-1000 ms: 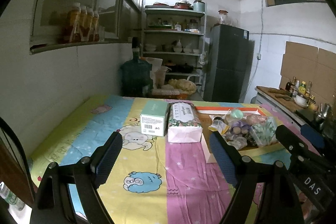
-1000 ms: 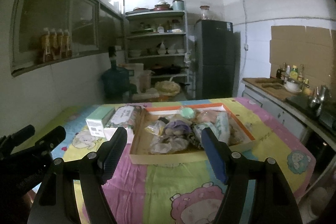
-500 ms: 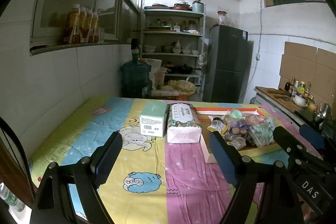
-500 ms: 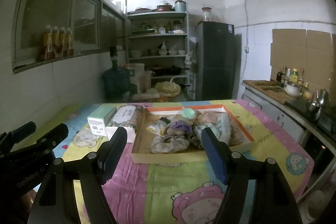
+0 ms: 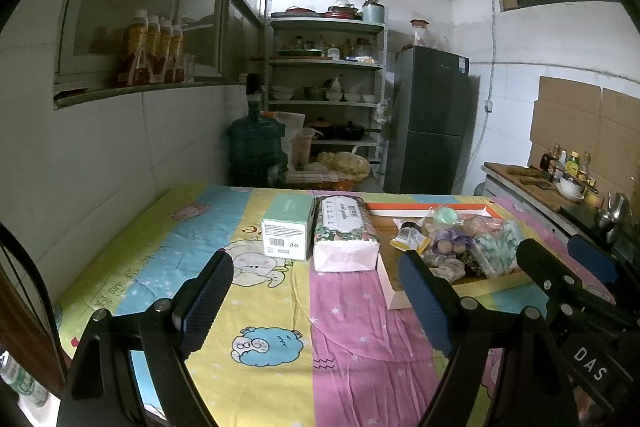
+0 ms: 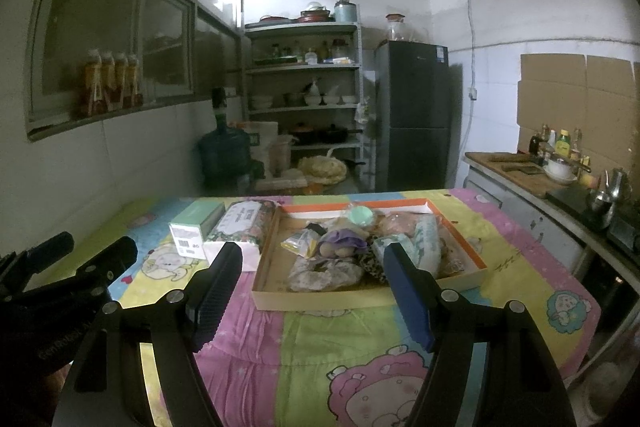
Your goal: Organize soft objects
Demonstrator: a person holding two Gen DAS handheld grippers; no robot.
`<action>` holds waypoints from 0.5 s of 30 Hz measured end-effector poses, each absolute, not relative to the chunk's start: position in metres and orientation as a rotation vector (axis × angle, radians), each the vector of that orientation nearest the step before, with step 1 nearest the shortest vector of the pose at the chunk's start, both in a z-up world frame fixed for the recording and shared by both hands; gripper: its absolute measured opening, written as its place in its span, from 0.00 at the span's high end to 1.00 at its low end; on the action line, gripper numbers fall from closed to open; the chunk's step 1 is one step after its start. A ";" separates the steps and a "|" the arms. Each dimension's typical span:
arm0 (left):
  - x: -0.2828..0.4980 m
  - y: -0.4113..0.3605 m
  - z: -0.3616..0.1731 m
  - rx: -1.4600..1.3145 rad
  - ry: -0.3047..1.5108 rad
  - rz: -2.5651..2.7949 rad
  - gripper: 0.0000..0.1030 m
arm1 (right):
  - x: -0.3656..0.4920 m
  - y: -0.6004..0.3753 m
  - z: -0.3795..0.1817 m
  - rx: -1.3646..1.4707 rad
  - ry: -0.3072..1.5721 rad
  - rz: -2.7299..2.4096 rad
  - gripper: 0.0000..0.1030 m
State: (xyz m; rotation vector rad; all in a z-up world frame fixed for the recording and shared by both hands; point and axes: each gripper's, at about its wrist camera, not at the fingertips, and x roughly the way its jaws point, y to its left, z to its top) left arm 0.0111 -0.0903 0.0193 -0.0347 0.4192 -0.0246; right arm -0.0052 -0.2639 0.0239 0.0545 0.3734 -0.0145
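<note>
The left gripper (image 5: 316, 297) hangs above the cartoon-print tablecloth (image 5: 256, 379) with its two fingers (image 5: 206, 301) spread wide and nothing between them. The right gripper (image 6: 312, 287) is likewise spread, empty, its fingers (image 6: 408, 301) framing the near edge of the cardboard tray (image 6: 344, 297). White letters "DAS" show on the right gripper's body in the left wrist view; writing on the left gripper's body in the right wrist view is too dark to read.

The soft objects (image 6: 352, 247) lie heaped inside the tray, which sits on the table ahead of the right gripper: a purple piece, a round mint-green piece, patterned cloths and a small yellow packet. Their exact number cannot be told, as they overlap.

Just left of the tray lie two items side by side: a floral tissue pack (image 5: 344, 231) with an unreadable script label, and a mint-green box (image 5: 287, 229) bearing a barcode and fine print too small to read.

Four orange bottles (image 5: 150, 51) stand on the wall ledge. One water jug (image 5: 256, 143) sits beyond the table.
</note>
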 end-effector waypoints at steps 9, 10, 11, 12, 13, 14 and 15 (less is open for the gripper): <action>0.011 -0.094 0.019 -0.031 0.419 -0.025 0.18 | -0.005 -0.264 0.024 0.056 0.373 -0.013 0.27; 0.010 -0.095 0.019 -0.032 0.420 -0.026 0.18 | -0.005 -0.264 0.024 0.055 0.373 -0.013 0.27; 0.011 -0.095 0.019 -0.032 0.420 -0.027 0.18 | -0.005 -0.263 0.023 0.054 0.374 -0.012 0.27; 0.010 -0.095 0.019 -0.031 0.420 -0.027 0.18 | -0.005 -0.262 0.023 0.053 0.375 -0.013 0.27; 0.011 -0.095 0.018 -0.031 0.421 -0.028 0.18 | -0.005 -0.263 0.023 0.054 0.374 -0.013 0.27; 0.011 -0.095 0.019 -0.031 0.421 -0.028 0.18 | -0.006 -0.262 0.023 0.054 0.374 -0.013 0.27; 0.011 -0.095 0.019 -0.031 0.420 -0.028 0.18 | -0.005 -0.262 0.023 0.055 0.374 -0.013 0.27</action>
